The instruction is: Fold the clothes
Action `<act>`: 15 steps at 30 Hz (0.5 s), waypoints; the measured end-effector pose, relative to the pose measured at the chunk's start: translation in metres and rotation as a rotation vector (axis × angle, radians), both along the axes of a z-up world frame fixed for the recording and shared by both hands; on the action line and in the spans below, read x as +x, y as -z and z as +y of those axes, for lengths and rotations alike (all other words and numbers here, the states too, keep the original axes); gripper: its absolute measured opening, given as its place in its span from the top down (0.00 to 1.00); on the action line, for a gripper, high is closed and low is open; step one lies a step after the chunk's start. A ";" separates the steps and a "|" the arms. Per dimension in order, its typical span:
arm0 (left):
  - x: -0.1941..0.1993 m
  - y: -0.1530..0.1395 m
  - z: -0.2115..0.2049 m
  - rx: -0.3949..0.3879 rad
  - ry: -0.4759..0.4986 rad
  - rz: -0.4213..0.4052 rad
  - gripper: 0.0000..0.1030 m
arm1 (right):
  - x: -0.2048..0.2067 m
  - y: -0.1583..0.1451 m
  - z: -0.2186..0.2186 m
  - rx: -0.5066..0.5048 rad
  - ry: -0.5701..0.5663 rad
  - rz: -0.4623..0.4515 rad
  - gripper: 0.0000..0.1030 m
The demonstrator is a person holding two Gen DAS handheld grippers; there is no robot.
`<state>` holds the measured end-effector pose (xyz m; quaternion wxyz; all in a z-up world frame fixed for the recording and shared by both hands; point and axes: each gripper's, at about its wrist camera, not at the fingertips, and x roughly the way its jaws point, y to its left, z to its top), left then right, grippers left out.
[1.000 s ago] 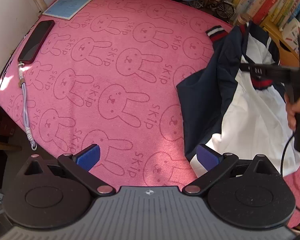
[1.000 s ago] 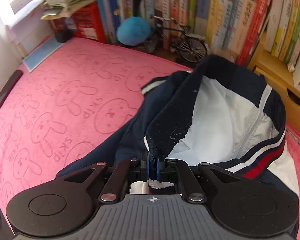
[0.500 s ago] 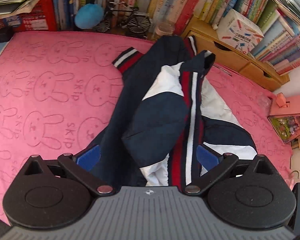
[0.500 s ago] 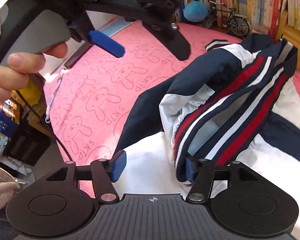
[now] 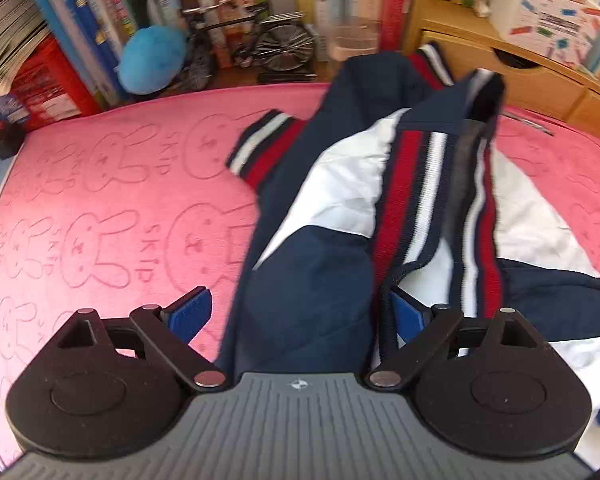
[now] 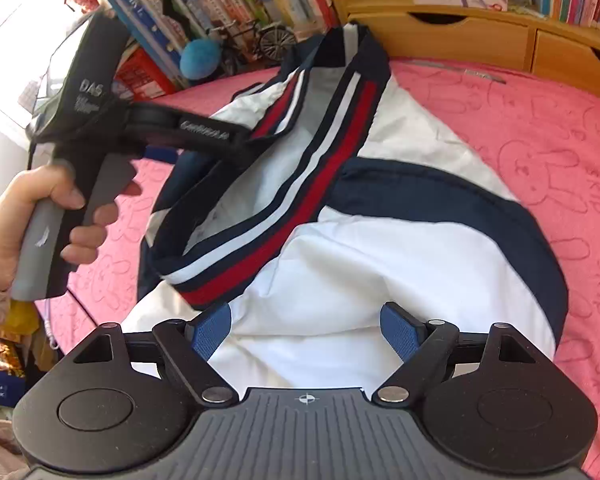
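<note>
Jacket [image 5: 332, 264], navy and white with red-white-navy ribbed bands, lies crumpled on the pink rabbit-print cover [image 5: 112, 200] of the bed, occupying the right half of the left wrist view, with bare cover from 7 to 11 o'clock. A striped cuff [image 5: 266, 142] pokes out at about 11 o'clock of the heap. Left gripper [image 5: 300, 316]: jaws stand wide and have just been closing a little; a navy fold of the jacket sits between them, the right pad [image 5: 408, 314] against a ribbed hem edge, the left pad [image 5: 190, 312] apart from the cloth over bare cover, so no grip. Right gripper [image 6: 306, 334]: jaws spread, just been opening, hanging over the white panel [image 6: 340, 272] of the jacket with nothing pinched. In the right wrist view the ribbed band [image 6: 300, 184] runs diagonally from 7 o'clock up toward 12, and a hand [image 6: 32, 220] at 9 o'clock holds the left gripper's handle. Behind the bed at 12 o'clock: rows of books [image 5: 300, 4], a blue plush ball [image 5: 152, 60], a small model bicycle [image 5: 256, 36], and wooden drawers [image 6: 460, 36] toward 1 o'clock.
</note>
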<state>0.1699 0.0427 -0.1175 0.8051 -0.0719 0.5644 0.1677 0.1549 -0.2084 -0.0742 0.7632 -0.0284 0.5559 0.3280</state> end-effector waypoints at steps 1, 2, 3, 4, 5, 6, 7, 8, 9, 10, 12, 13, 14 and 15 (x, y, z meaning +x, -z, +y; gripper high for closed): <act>-0.001 0.003 0.009 0.003 -0.026 0.012 0.09 | 0.010 0.003 0.003 -0.004 0.023 -0.018 0.20; -0.002 0.006 0.017 0.006 -0.052 0.024 0.08 | 0.022 0.007 0.010 -0.003 0.050 -0.031 0.20; -0.002 0.010 0.026 0.009 -0.077 0.036 0.08 | 0.038 0.014 0.016 -0.003 0.083 -0.041 0.20; -0.003 0.013 0.034 0.012 -0.103 0.048 0.08 | 0.053 0.020 0.026 -0.019 0.114 -0.042 0.20; -0.005 0.014 0.040 0.007 -0.123 0.050 0.08 | 0.068 0.026 0.039 -0.038 0.137 -0.043 0.20; -0.007 0.014 0.044 0.004 -0.137 0.051 0.08 | 0.080 0.030 0.051 -0.045 0.152 -0.056 0.20; -0.010 0.012 0.047 0.005 -0.147 0.048 0.08 | 0.092 0.033 0.063 -0.051 0.166 -0.071 0.20; -0.012 0.011 0.049 0.007 -0.157 0.045 0.08 | 0.100 0.035 0.073 -0.055 0.173 -0.094 0.20; -0.015 0.009 0.050 0.012 -0.157 0.047 0.07 | 0.110 0.036 0.084 -0.066 0.188 -0.122 0.20; -0.017 0.007 0.050 0.014 -0.151 0.048 0.07 | 0.117 0.036 0.092 -0.077 0.202 -0.146 0.20; -0.023 0.003 0.051 0.013 -0.141 0.039 0.07 | 0.126 0.048 0.108 -0.144 0.170 -0.162 0.19; -0.026 0.001 0.052 0.010 -0.136 0.032 0.07 | 0.130 0.057 0.117 -0.195 0.139 -0.157 0.21; -0.027 0.000 0.052 0.005 -0.129 0.025 0.07 | 0.135 0.067 0.126 -0.246 0.109 -0.152 0.33; -0.029 -0.001 0.052 -0.001 -0.120 0.017 0.07 | 0.135 0.074 0.126 -0.258 0.107 -0.143 0.42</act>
